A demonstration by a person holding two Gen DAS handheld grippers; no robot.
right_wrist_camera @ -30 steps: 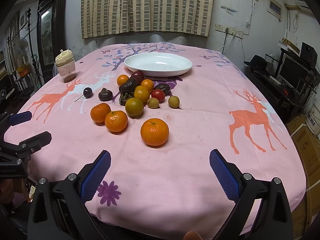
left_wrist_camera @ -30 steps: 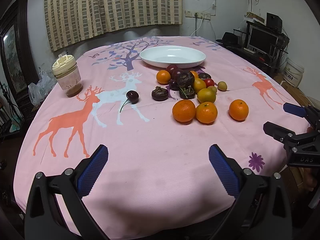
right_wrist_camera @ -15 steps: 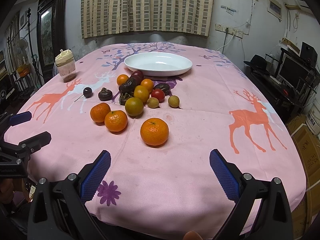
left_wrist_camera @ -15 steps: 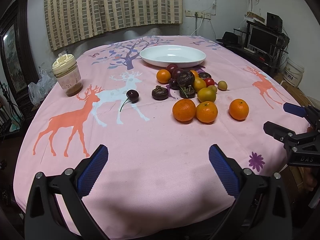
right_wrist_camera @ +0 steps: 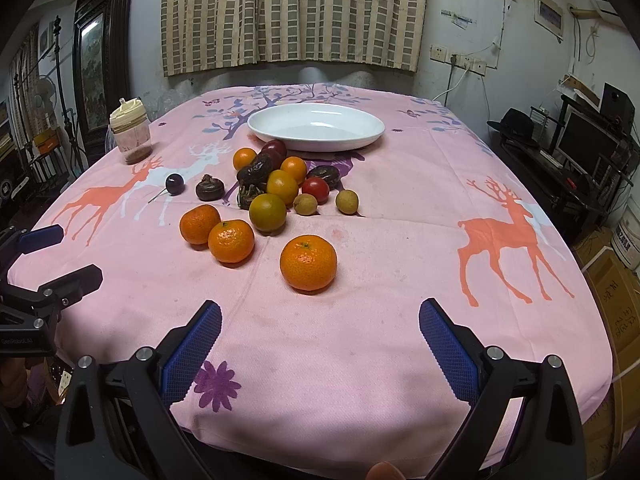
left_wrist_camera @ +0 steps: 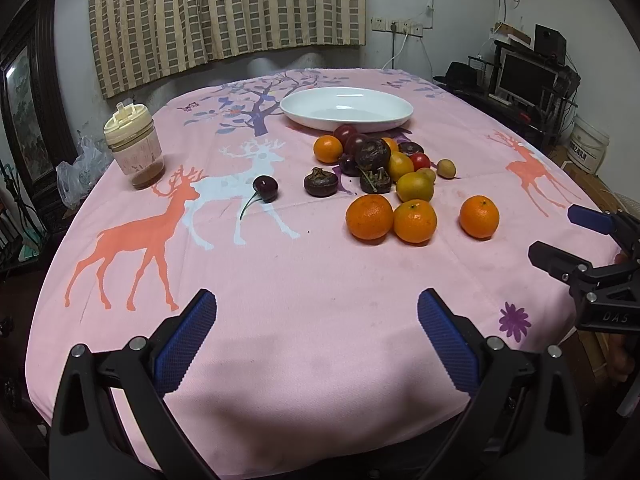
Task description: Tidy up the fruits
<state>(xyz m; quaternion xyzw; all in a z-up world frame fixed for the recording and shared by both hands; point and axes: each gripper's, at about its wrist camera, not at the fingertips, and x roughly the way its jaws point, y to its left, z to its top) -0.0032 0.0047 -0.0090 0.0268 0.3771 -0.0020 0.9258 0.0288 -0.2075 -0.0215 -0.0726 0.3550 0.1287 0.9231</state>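
Right gripper (right_wrist_camera: 320,322) and left gripper (left_wrist_camera: 316,314): both spread wide, nothing held. Lone orange (right_wrist_camera: 308,263) lies straight ahead of the right one (nearer than left); white plate (right_wrist_camera: 316,126) beyond, holding 0 fruit.

Black hand-held gripper (left_wrist_camera: 316,320), blue ribbed pads, silver screws.

Mixed fruits (right_wrist_camera: 276,184) are clustered mid-tablecloth (right_wrist_camera: 400,320) before a bare white plate (right_wrist_camera: 316,126); one orange (right_wrist_camera: 308,263) lies apart, nearer the front edge.
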